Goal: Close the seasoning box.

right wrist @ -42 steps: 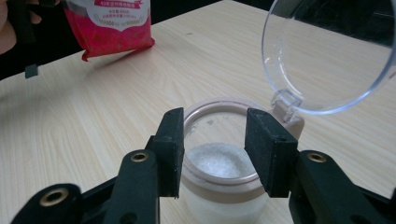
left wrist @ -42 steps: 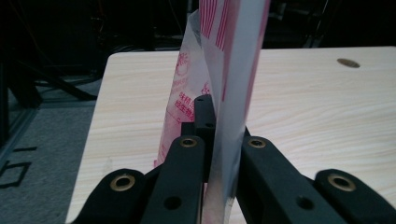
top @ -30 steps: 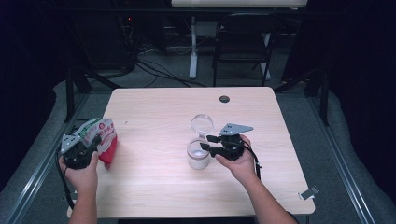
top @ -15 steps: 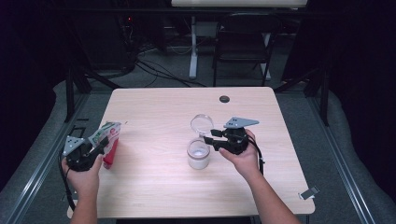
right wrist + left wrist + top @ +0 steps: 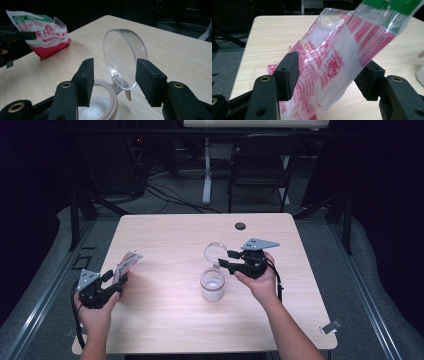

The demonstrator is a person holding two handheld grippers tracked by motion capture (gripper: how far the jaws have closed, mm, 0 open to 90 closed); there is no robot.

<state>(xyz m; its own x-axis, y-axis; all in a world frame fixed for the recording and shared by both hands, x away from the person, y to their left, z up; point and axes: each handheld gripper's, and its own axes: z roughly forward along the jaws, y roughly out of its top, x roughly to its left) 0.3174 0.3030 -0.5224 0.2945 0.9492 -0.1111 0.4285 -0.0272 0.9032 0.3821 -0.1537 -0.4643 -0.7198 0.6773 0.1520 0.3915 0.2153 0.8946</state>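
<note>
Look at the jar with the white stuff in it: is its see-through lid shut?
No, the clear lid stands flipped up on its hinge above the jar, so the white powder inside shows through the open mouth.

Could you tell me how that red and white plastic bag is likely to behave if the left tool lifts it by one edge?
The bag would probably flop and sag, since its thin film is creased and bends between the left tool. Its glossy surface suggests it could slip from a light grip. It looks partly emptied, so probably light.
</note>
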